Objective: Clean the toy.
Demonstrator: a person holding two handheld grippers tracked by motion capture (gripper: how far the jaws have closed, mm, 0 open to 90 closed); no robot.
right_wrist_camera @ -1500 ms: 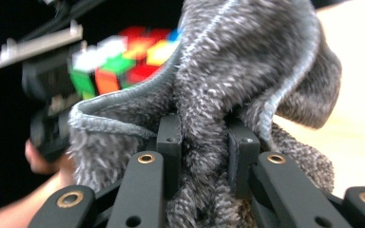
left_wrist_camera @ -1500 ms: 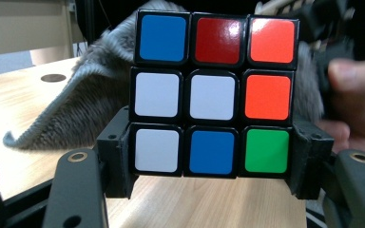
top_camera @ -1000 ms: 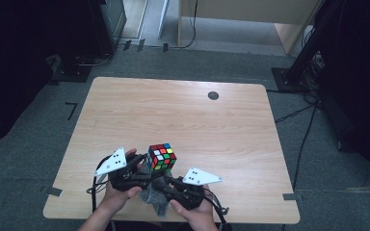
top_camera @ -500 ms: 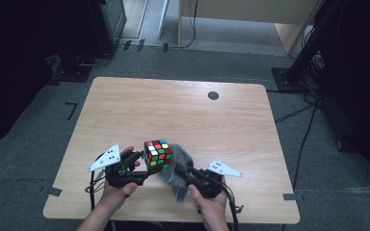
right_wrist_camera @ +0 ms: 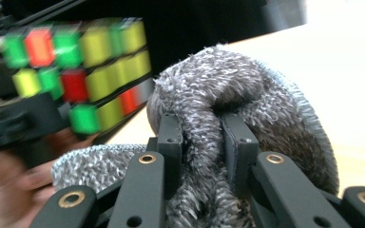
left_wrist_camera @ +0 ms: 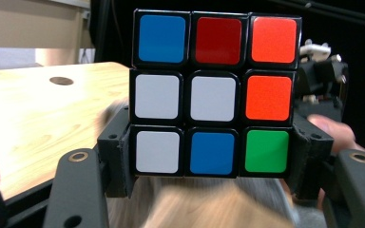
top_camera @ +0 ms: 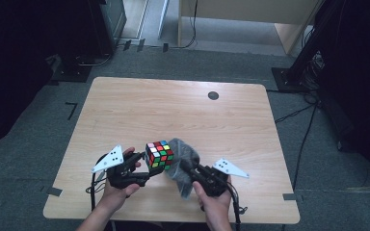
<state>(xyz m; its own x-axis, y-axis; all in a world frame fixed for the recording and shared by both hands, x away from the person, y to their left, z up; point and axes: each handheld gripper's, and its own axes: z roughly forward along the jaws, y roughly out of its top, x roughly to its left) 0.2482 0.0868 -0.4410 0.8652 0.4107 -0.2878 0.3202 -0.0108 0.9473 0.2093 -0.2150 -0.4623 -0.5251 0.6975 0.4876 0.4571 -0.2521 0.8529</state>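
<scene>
The puzzle cube [top_camera: 159, 154] is held above the near part of the wooden table [top_camera: 139, 110], clamped between the jaws of the left gripper [top_camera: 142, 163]; in the left gripper view the cube [left_wrist_camera: 216, 92] shows a face with blue, dark red and orange along the top row, white, white and orange in the middle, white, blue and green along the bottom, and the black jaws press on its lower row from both sides; the left hand [top_camera: 118, 185] grasps that gripper from below. Just beside the cube, on its right, a grey fluffy cloth [top_camera: 182, 161] touches or nearly touches the cube's side — which of the two cannot be told from above; the right gripper [top_camera: 188, 169] is closed on a bunched fold of it, and in the right gripper view the cloth [right_wrist_camera: 247, 99] bulges up over the two jaws, with the cube [right_wrist_camera: 76, 61] blurred at the upper left. The right hand [top_camera: 214, 202] holds that gripper near the table's front edge; farther off a small dark round hole [top_camera: 213, 95] sits in the tabletop — well apart from both grippers; beyond the table lie grey carpet [top_camera: 53, 110] and trailing cables [top_camera: 294, 113].
</scene>
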